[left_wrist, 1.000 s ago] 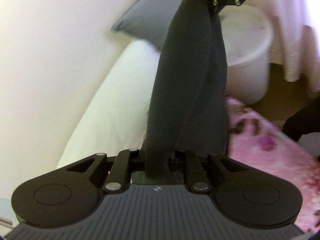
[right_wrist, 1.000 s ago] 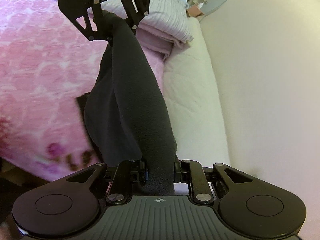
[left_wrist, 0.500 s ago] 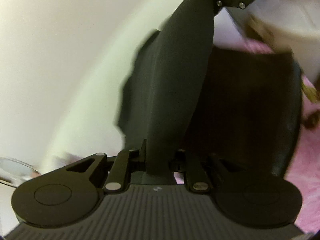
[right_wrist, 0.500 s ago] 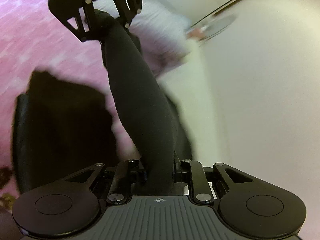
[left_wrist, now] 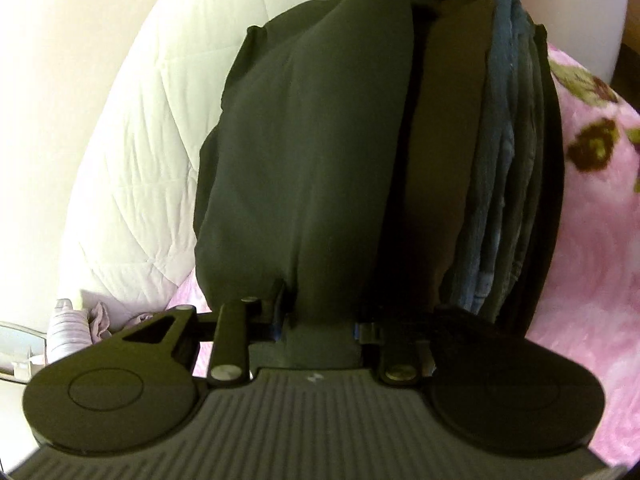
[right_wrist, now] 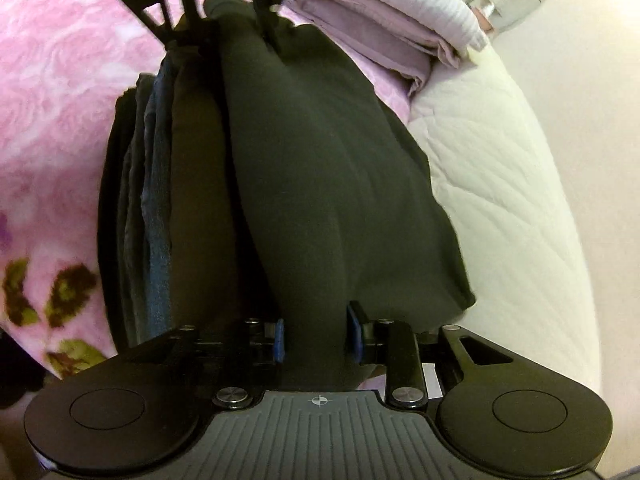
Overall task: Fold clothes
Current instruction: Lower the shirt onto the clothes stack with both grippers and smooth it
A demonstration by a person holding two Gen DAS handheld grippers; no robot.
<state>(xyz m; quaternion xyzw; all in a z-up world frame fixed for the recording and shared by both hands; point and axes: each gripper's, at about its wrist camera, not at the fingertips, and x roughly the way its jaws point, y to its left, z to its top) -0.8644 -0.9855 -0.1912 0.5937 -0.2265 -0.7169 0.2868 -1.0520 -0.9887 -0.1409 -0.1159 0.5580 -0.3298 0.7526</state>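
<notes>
A folded black garment [left_wrist: 304, 152] stretches between my two grippers, which face each other. My left gripper [left_wrist: 320, 320] is shut on one end of it. My right gripper [right_wrist: 316, 340] is shut on the other end [right_wrist: 320, 184]. The garment rests on top of a pile of folded clothes [left_wrist: 500, 184], brown, blue and black, lying on the pink floral blanket [left_wrist: 592, 240]. The left gripper also shows at the top of the right wrist view [right_wrist: 224, 20], still clamped on the cloth.
A white quilted mattress edge [left_wrist: 152, 120] runs along the pale wall. Folded lilac and white bedding [right_wrist: 392, 20] lies behind the pile. A white round tub [left_wrist: 572, 8] stands past the bed's end.
Both grippers have carried the black garment down from hanging in the air onto the pile of folded clothes. Both stay shut on it.
</notes>
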